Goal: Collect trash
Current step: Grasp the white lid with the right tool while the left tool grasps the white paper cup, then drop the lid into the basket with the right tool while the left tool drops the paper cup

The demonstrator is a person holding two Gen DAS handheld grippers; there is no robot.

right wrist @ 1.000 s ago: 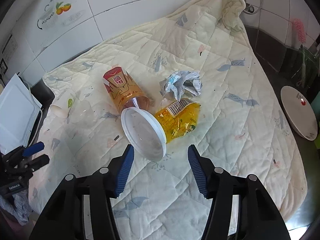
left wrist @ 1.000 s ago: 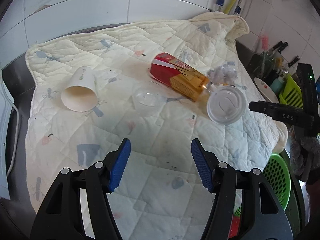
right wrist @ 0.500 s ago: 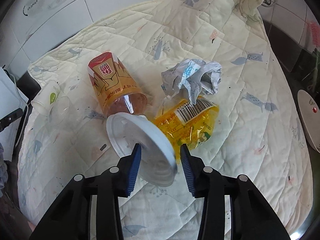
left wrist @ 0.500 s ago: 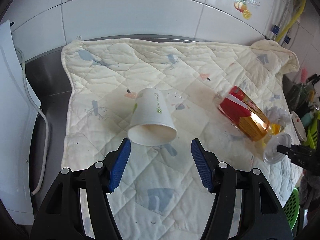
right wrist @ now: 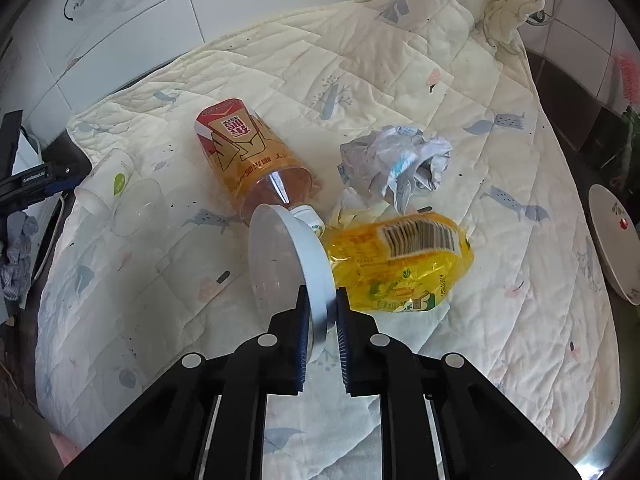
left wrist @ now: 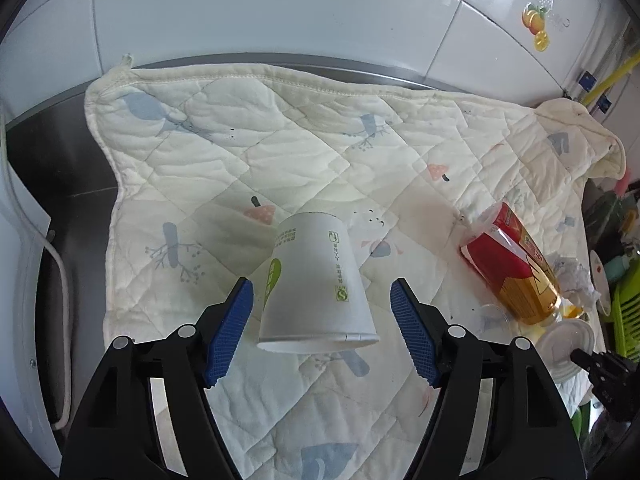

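Between right gripper (right wrist: 323, 316) pads: white lid (right wrist: 296, 264)

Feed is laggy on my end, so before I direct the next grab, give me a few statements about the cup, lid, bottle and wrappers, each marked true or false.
1. The white paper cup lies on its side between the left gripper's blue pads, untouched. True.
2. The right gripper closes on the yellow wrapper. False: the white plastic lid is between its pads, tilted on edge.
3. The bottle with the red and orange label stands upright. False: it lies on the quilted cloth.
4. The crumpled paper lies beyond the yellow wrapper. True.
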